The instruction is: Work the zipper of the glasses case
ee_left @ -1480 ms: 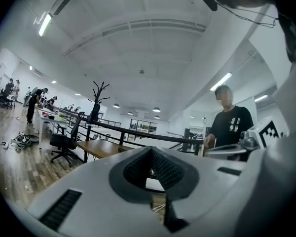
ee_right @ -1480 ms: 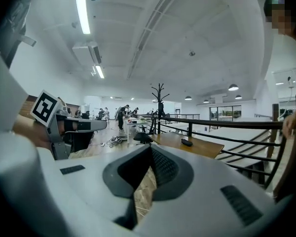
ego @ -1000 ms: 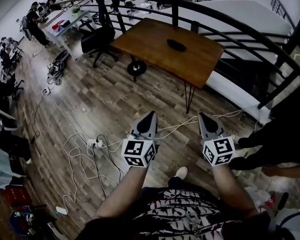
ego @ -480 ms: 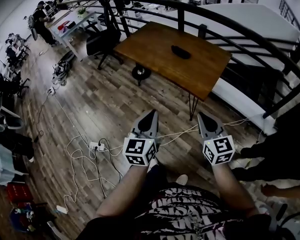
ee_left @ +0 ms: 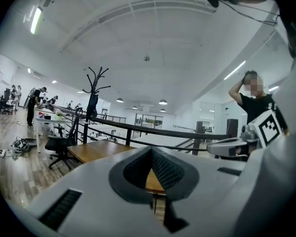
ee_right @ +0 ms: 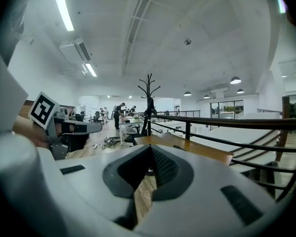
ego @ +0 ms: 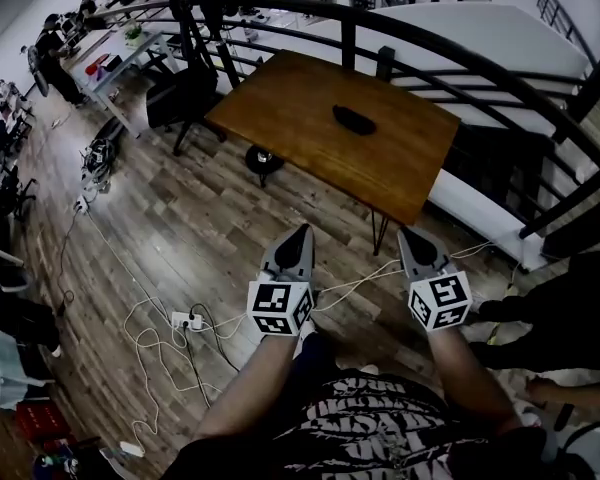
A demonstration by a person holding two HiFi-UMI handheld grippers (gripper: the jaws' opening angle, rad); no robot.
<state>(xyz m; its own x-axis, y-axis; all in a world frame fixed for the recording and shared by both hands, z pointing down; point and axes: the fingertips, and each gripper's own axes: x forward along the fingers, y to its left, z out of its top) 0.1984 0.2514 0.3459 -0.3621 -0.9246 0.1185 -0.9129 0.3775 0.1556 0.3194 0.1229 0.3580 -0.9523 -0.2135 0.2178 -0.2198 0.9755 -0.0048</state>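
You hold the left gripper [ego: 301, 232] and right gripper [ego: 409, 234] short of the brown wooden surface [ego: 280, 98] — fingers together and empty, presumably because its dark oval glasses case [ego: 354, 120] is beyond reach.

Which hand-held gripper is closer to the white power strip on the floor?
Left. The left hand-held gripper is held just right of the power strip; the right hand-held gripper is farther right, beyond it.

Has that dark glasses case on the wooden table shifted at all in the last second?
No. The glasses case lies at the same spot on the wooden table; only the head view itself has shifted.
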